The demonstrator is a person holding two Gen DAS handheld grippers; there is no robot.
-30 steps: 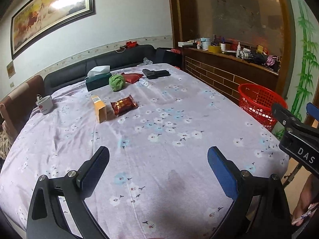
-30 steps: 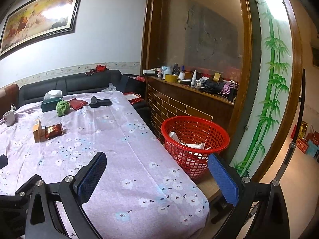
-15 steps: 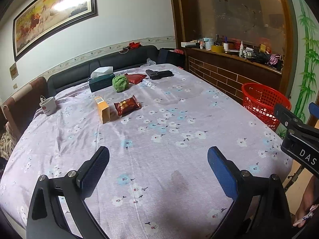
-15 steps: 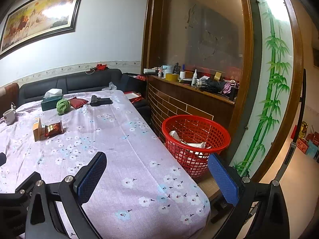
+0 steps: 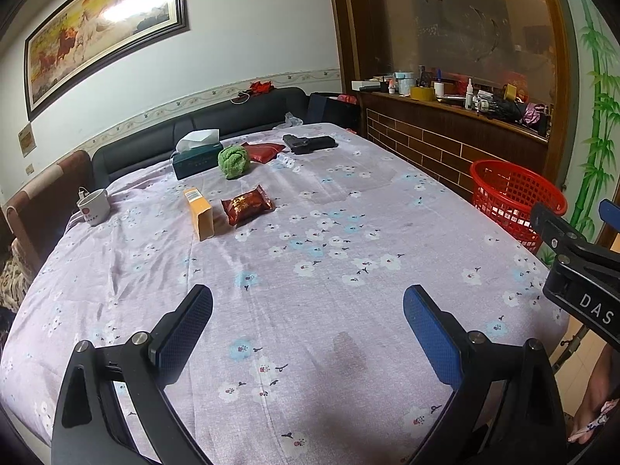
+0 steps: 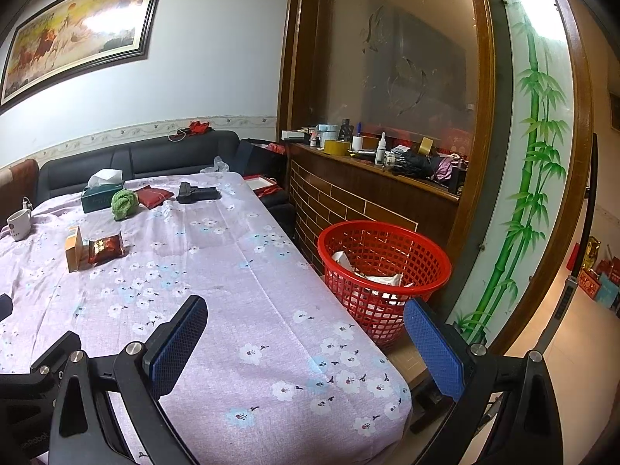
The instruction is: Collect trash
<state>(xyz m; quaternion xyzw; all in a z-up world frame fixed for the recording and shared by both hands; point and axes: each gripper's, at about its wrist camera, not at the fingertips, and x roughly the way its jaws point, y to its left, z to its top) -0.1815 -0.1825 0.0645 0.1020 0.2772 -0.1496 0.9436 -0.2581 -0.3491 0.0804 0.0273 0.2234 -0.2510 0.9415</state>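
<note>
A dark red snack wrapper and a yellow carton lie side by side on the flowered tablecloth. A red mesh basket with paper in it stands on the floor off the table's right edge. My left gripper hovers open and empty over the near part of the table, well short of the wrapper. My right gripper is open and empty above the table's right front corner, near the basket.
At the far end sit a green cloth ball, a tissue box, a red pouch, a black object and a white mug. A dark sofa lies behind, a cluttered wooden counter to the right.
Both grippers stay open. The left view has drawn back and risen slightly, so the table items sit a little lower in frame. The right view barely shifted.
</note>
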